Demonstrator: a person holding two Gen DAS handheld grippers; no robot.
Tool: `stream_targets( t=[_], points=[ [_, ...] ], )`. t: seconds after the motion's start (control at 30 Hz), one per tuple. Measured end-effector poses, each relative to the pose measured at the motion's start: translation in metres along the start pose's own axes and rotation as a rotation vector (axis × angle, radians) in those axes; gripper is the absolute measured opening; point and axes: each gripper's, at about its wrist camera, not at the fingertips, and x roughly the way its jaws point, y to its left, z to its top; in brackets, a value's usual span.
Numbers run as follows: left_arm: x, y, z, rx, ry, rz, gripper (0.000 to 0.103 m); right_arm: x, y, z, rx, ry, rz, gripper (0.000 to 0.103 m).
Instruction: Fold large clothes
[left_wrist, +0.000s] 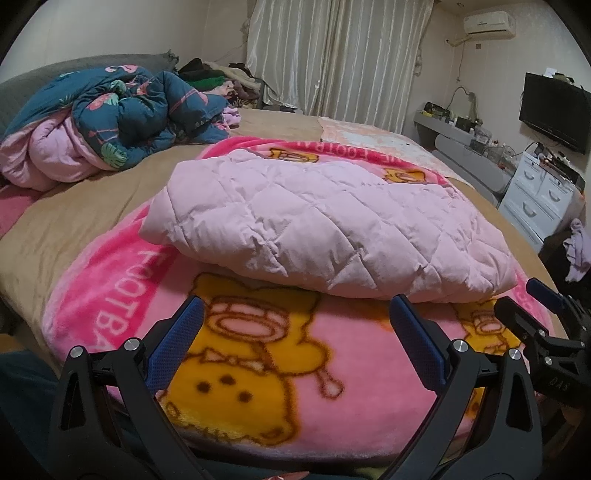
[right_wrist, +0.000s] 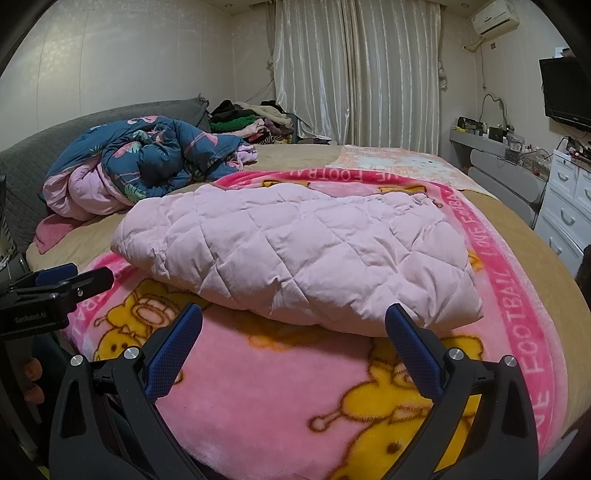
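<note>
Pink quilted garment (left_wrist: 325, 225) lies folded and puffy on a cartoon-print fleece blanket (left_wrist: 258, 387) covering the bed. Left gripper (left_wrist: 295, 321) and right gripper (right_wrist: 293, 325) hover spread, empty. Crumpled blue duvet (right_wrist: 155, 162) sits behind.

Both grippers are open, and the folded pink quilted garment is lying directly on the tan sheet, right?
Not quite. Both the left gripper and right gripper are open, but the pink quilted garment lies on the pink cartoon blanket, which covers the tan sheet. The right wrist view shows it.
</note>
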Motion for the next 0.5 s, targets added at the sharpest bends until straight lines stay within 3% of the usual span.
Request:
stream_targets(
  t=[0.3, 0.5],
  points=[
    [-0.008, 0.0, 0.001, -0.008, -0.002, 0.008, 0.094, -0.002, -0.012, 0.0, 0.035, -0.007, 0.007, 0.099],
    [-0.014, 0.035, 0.02, -0.126, 0.012, 0.05, 0.094, -0.001, -0.02, 0.001, 0.057, -0.004, 0.022, 0.099]
  ],
)
